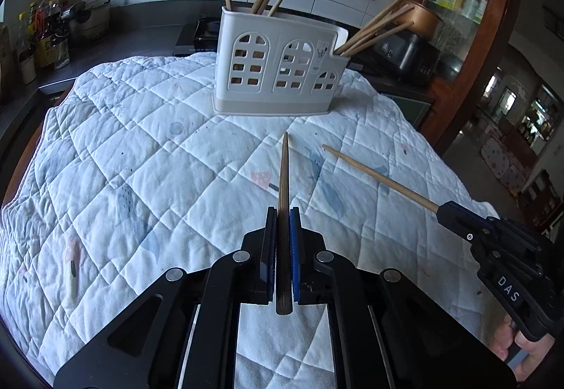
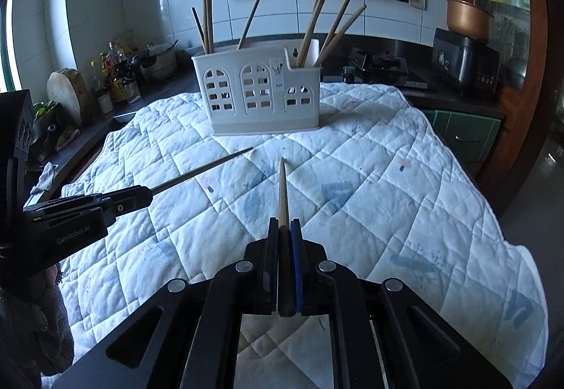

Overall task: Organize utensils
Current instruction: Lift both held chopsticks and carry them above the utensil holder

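Observation:
A white utensil holder (image 1: 280,66) with arched cut-outs stands on the quilted cloth (image 1: 141,159) and holds several wooden chopsticks in its left and right compartments; it also shows in the right wrist view (image 2: 259,91). My left gripper (image 1: 283,212) is shut on a dark chopstick (image 1: 283,177) that points at the holder, short of it. My right gripper (image 2: 284,223) is shut on a light chopstick (image 2: 282,191), also pointing at the holder. Each gripper shows in the other's view: the right one (image 1: 439,209) with its chopstick (image 1: 377,177), the left one (image 2: 149,193) with its chopstick (image 2: 201,170).
The cloth (image 2: 387,177) covers a table. Behind it runs a dark counter with bottles (image 1: 46,32), a pot (image 1: 91,15), a stove (image 2: 379,66) and a black appliance (image 2: 465,62). A wooden cabinet (image 1: 458,1) stands at the right.

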`<state>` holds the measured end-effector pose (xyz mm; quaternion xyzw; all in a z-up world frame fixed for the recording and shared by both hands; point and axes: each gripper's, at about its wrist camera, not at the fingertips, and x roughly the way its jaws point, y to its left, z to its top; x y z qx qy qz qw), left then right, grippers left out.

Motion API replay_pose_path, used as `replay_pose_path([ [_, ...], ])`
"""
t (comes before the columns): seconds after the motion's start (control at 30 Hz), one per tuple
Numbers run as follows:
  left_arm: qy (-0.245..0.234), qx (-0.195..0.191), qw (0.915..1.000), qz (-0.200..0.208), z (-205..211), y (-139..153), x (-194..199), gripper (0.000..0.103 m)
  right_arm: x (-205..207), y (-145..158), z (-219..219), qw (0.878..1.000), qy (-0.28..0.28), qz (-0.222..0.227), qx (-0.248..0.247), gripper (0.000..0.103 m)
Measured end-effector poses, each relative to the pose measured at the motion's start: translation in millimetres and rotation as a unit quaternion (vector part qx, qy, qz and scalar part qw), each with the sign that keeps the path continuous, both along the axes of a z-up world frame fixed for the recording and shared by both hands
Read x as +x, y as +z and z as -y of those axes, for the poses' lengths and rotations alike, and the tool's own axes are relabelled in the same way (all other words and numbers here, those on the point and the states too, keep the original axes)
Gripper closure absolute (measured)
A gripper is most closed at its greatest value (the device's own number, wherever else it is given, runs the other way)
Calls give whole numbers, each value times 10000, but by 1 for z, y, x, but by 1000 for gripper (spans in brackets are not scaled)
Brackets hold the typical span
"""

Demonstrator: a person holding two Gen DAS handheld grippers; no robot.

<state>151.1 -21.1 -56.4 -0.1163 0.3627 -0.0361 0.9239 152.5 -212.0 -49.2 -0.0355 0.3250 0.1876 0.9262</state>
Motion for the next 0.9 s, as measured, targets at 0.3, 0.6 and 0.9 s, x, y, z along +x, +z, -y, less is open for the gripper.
replay_pose_path([
  [0.3,-132,-139,9992,350,-12,31,10,97,17,43,-6,9990,245,349,115,96],
  [0.6,-353,19,9981,506,-21,71,30,97,61,111,-11,9973,574,465,40,96],
  [0.9,-291,398,9955,806,-40,128,58,97,104,195,-18,9953,812,511,-122,96],
])
